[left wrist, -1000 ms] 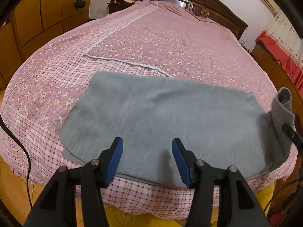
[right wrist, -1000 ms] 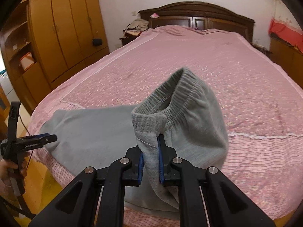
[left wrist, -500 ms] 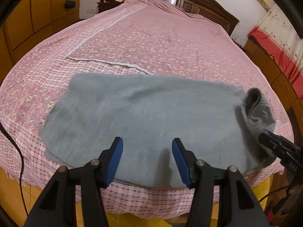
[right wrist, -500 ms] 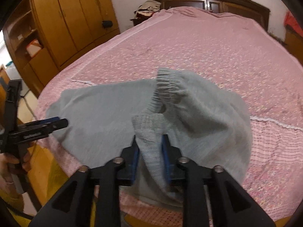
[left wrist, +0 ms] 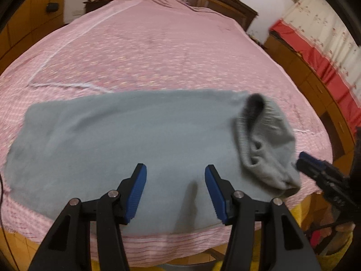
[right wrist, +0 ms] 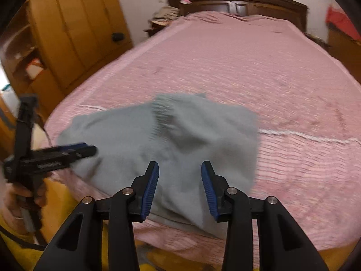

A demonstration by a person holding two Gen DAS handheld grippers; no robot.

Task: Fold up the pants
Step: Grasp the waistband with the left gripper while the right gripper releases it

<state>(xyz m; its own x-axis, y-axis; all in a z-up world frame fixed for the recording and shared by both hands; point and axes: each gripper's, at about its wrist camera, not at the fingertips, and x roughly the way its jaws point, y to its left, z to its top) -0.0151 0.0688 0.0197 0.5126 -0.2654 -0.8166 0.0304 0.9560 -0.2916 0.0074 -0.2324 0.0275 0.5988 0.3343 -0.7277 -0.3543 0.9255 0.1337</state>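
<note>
Letting go of the waistband end is what the right gripper [right wrist: 180, 188] has just done — its jaws have just been opening, they're apart now, and nothing is between them; the grey pants [left wrist: 126, 140] lie below. The left gripper [left wrist: 175, 193] hovers over the near edge of the cloth, fingers apart too, holding nothing.

The pants lie across the foot of the bed [left wrist: 158, 52], folded lengthwise into a long slab, with the ribbed elastic waistband [left wrist: 259, 122] flopped over at the right end in a puffy lump. My guess is the drop didn't land flat, so the trick is to pinch that lump by its edge and lay it squarely over the slab before going on — otherwise the fold ends up bulgy.

Fabric looks like soft brushed fleece, thick and a bit limp, so it'll slump rather than crease. The bedspread is pink, thin cotton by the look of it, and gives little grip.
</note>
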